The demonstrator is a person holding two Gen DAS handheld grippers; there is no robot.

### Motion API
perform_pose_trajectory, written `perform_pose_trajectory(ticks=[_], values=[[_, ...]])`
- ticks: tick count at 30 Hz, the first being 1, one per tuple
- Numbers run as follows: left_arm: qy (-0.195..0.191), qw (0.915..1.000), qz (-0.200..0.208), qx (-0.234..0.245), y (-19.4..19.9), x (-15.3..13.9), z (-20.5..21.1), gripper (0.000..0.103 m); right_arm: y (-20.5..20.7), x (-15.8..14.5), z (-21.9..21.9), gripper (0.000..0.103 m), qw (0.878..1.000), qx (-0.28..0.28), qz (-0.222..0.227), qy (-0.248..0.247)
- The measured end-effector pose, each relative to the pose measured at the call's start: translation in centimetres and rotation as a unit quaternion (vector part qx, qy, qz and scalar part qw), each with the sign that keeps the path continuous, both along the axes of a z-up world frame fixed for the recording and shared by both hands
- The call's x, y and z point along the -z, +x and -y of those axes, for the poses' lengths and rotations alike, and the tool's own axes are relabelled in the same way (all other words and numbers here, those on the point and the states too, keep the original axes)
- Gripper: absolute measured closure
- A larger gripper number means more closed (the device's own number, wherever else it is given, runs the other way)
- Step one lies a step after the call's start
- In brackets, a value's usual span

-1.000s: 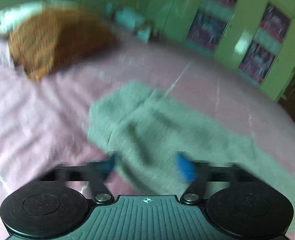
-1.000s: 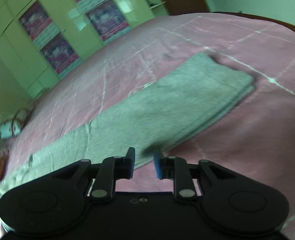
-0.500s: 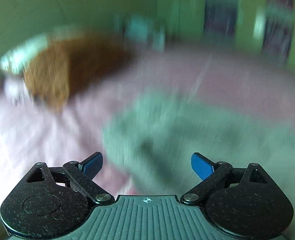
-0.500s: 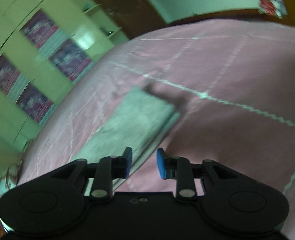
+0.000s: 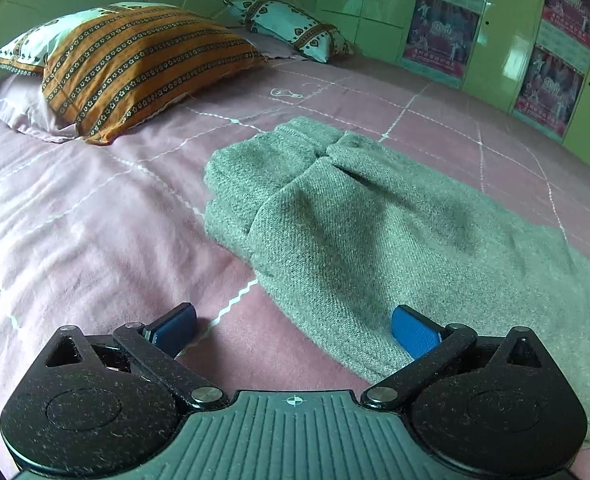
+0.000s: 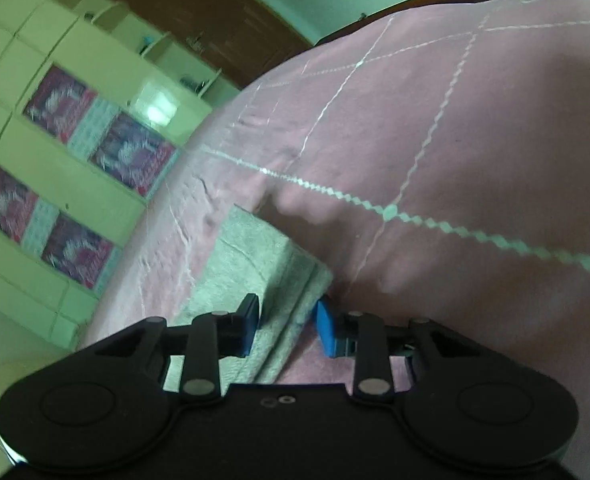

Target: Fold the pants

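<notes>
The grey woven pants [image 5: 375, 232] lay lengthwise on the pink quilted bedspread [image 5: 95, 220], and the likeliest slip was a one-layer pinch: the right gripper [image 6: 285, 326], narrowly parted, straddled the stacked cuff edges [image 6: 295, 292] at twelve o'clock of its camera, though blur hid whether its pads pressed. The left gripper [image 5: 295, 332] stood spread wide and empty, having just been opening, the bunched waist end [image 5: 287, 172] at twelve o'clock. A second earlier the right gripper hung over mid-leg.
</notes>
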State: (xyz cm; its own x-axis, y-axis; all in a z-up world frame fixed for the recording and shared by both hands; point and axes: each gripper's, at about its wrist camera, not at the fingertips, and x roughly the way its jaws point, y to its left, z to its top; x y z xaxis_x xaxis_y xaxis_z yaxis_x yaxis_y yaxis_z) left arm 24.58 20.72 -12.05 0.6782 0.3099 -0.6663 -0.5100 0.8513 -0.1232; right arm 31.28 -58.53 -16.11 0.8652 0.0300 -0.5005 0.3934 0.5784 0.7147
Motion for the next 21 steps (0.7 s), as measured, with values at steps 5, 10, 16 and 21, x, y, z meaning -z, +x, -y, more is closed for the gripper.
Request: perform_pose_trajectory(ticks=[5,10,16,21], values=[[-0.005,1.0000,0.008,-0.003,-0.3,0.2,-0.1,0.000,-1.9,-0.1,-0.2,0.073,0.999,-0.025,0.034,0.026],[-0.006,0.9999,0.009,-0.003,-0.4,0.3,0.0,0.000,-1.6,0.6,0.2,0.079,0.998,-0.033,0.034,0.046],[-0.006,0.9999,0.011,-0.006,-0.5,0.3,0.1,0.000,-1.4,0.5,0.3,0.097,0.998,-0.034,0.024,0.038],[-0.011,0.9998,0.014,-0.005,-0.6,0.4,0.2,0.000,-1.6,0.6,0.0,0.097,0.999,-0.026,0.017,0.037]])
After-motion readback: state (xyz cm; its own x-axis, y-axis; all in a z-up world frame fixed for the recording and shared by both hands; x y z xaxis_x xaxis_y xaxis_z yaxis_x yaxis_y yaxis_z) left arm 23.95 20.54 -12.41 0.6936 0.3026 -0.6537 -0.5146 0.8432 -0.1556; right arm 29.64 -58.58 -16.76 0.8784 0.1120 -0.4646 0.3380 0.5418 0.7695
